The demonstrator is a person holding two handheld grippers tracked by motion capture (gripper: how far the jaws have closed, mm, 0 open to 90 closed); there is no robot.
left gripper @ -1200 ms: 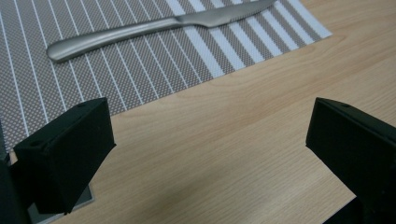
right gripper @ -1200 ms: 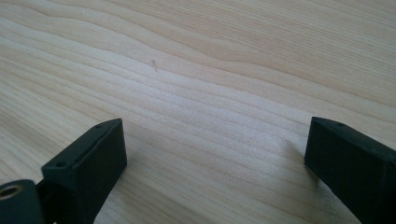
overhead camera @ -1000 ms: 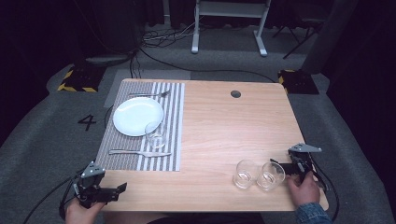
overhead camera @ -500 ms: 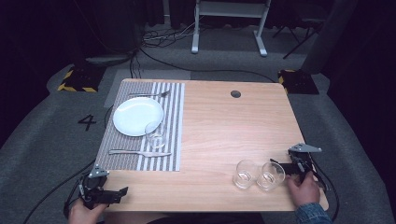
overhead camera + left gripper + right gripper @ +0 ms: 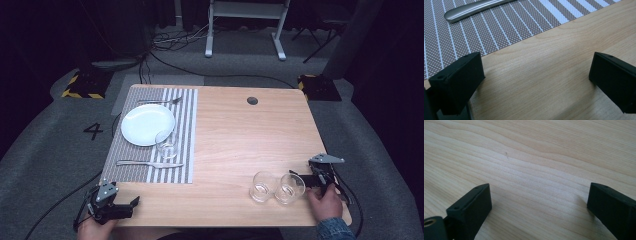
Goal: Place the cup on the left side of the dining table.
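My right claw (image 5: 306, 179): jaws wide, empty, low over pale wooden worktop (image 5: 235, 135) | two clear round glass tumblers (image 5: 276, 187): upright side by side, just left of it, likely target, no long axis | my left claw (image 5: 125, 206): wide, empty, near-left corner, beside striped woven placemat (image 5: 186, 131), farther off

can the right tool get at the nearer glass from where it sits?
Probably yes. The right tool is open, right beside the nearer glass, with nothing between them. The other glass touches its far side, so it may get nudged.
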